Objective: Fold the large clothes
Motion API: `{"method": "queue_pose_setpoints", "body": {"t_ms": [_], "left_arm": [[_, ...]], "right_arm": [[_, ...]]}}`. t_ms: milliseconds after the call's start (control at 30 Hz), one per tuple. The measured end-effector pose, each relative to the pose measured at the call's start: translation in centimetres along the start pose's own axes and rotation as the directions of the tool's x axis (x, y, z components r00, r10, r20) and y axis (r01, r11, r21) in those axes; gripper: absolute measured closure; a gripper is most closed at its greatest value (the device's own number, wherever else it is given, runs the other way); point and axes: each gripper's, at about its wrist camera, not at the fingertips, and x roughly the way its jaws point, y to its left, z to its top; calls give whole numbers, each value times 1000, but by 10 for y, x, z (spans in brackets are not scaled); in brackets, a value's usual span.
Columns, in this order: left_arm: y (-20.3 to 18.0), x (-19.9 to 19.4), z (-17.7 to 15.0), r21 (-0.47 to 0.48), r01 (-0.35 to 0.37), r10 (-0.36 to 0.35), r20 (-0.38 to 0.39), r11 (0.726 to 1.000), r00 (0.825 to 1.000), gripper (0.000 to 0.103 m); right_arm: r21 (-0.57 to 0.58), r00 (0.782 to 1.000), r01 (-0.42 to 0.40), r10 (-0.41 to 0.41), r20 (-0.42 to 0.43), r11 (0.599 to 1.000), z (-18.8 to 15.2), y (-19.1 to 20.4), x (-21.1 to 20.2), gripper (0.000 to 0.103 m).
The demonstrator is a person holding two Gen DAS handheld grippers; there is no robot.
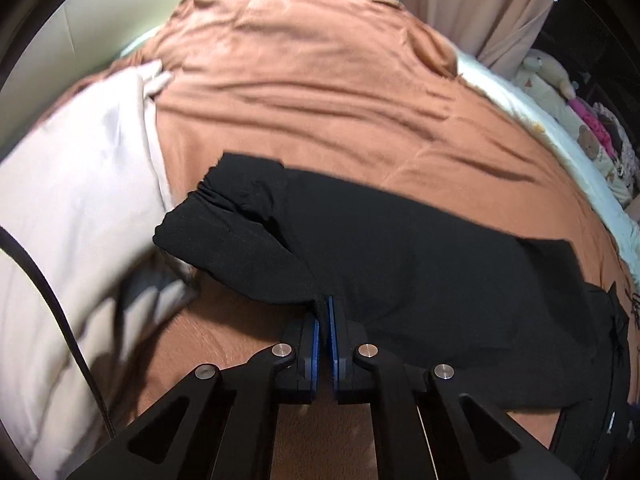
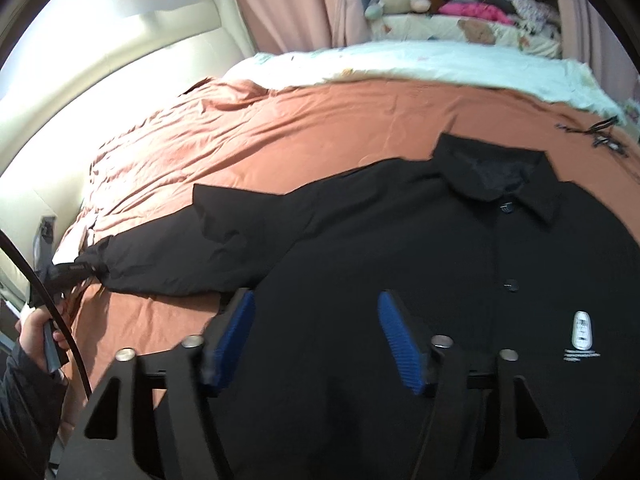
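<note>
A black button-up jacket [image 2: 460, 280] lies front up on the rust-orange bedspread [image 2: 280, 128], collar [image 2: 496, 176] toward the far side, with a white logo [image 2: 582, 330] on the chest. Its sleeve [image 2: 208, 248] stretches out to the left. In the left wrist view, my left gripper [image 1: 324, 312] is shut on the near edge of that sleeve [image 1: 240, 248], with cloth pinched between the blue pads. The right wrist view shows the same gripper [image 2: 76, 270] at the sleeve's end, held by a person's hand [image 2: 36, 332]. My right gripper [image 2: 316, 296] hovers open over the jacket's body, touching nothing that I can see.
A white pillow or duvet [image 1: 80, 208] lies left of the sleeve. A pale green blanket [image 2: 420, 64] borders the bedspread's far side, with plush toys [image 2: 396, 2] and pink curtains [image 2: 288, 4] behind. A padded headboard [image 2: 120, 56] runs along the left. A black cable [image 2: 60, 320] hangs nearby.
</note>
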Motion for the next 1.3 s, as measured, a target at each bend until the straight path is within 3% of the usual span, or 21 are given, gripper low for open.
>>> {"method": "queue_pose_setpoints", "body": {"t_ms": [267, 600, 700, 833, 900, 933, 1000, 1033, 1067, 1300], "left_arm": [[-34, -84, 40, 121, 71, -90, 162, 990, 983, 100], [-93, -160, 72, 229, 137, -195, 253, 964, 948, 100], [-117, -175, 75, 260, 179, -244, 244, 949, 939, 100], [-151, -200, 73, 314, 209, -296, 260, 926, 919, 101], [-167, -213, 69, 339, 234, -330, 260, 911, 908, 101], [-176, -219, 67, 352, 251, -350, 255, 902, 901, 101], [-193, -229, 62, 370, 283, -387, 246, 885, 888, 101], [-202, -234, 59, 379, 298, -405, 241, 876, 882, 101], [-213, -241, 55, 394, 318, -428, 234, 863, 873, 101], [-275, -272, 28, 476, 401, -530, 173, 783, 830, 101]], "right_arm": [[76, 993, -83, 89, -82, 994, 27, 4, 55, 81], [226, 969, -125, 168, -181, 966, 29, -1, 127, 90], [263, 960, -99, 162, -227, 960, 28, -6, 145, 90], [171, 970, -31, 70, -231, 985, 42, 2, 131, 89], [175, 976, -53, 88, -201, 983, 48, -2, 115, 88], [178, 978, -52, 86, -189, 983, 51, -6, 107, 83], [181, 984, -49, 78, -160, 982, 53, -14, 90, 59], [185, 988, -47, 73, -137, 982, 53, -18, 80, 40], [191, 992, -42, 64, -111, 981, 54, -23, 69, 35], [245, 999, 1, 9, -42, 970, 36, -66, 3, 35]]}}
